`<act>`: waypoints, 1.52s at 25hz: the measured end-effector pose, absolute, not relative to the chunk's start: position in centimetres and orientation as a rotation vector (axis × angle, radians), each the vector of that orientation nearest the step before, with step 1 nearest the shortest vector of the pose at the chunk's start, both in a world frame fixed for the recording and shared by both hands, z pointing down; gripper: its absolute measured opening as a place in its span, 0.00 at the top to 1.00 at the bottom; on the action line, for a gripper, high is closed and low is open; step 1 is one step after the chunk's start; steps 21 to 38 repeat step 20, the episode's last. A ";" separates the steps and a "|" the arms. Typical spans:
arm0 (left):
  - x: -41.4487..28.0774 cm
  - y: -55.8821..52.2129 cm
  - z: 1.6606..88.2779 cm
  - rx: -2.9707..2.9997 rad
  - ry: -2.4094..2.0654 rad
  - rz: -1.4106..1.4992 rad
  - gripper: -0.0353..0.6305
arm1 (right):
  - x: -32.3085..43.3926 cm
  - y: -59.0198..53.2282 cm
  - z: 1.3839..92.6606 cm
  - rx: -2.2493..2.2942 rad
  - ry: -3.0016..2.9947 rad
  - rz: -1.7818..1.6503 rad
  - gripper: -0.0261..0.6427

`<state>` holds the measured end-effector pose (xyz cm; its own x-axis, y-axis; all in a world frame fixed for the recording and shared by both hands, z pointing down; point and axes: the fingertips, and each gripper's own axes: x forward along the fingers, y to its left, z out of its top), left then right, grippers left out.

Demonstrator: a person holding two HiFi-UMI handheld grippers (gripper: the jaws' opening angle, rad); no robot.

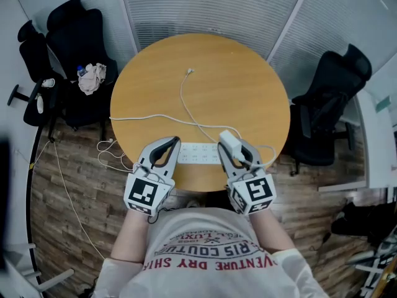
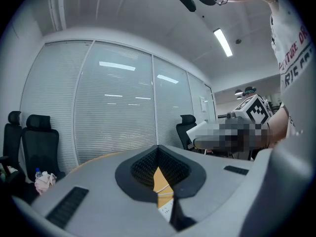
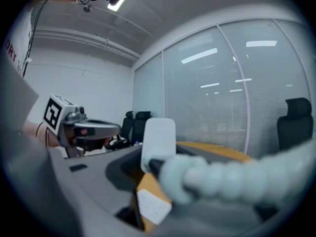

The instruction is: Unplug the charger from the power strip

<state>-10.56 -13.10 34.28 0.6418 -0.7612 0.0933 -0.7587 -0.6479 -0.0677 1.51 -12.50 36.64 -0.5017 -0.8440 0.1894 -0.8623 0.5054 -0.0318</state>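
A white power strip (image 1: pixel 198 153) lies near the front edge of the round wooden table (image 1: pixel 248 85). My right gripper (image 1: pixel 231 146) is shut on the white charger (image 1: pixel 226 138) and holds it above the strip's right end, clear of the sockets. In the right gripper view the charger (image 3: pixel 158 142) stands upright between the jaws, its ribbed cable collar (image 3: pixel 197 179) blurred in front and the strip (image 3: pixel 154 206) below. The charger's thin white cable (image 1: pixel 183 101) trails across the table. My left gripper (image 1: pixel 174 143) hovers over the strip's left end, its jaws closed tip to tip on nothing.
Black office chairs stand at the left (image 1: pixel 74 36), one with a cloth and a bottle (image 1: pixel 92 76) on its seat, and another at the right (image 1: pixel 329 104). The strip's own lead (image 1: pixel 142 118) runs off the table's left edge to loose cables on the floor (image 1: pixel 108 155).
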 end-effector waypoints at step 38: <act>-11.3 -12.1 36.0 -2.926 1.374 -0.118 0.90 | 1.5 -11.7 38.7 1.471 -2.604 0.406 0.73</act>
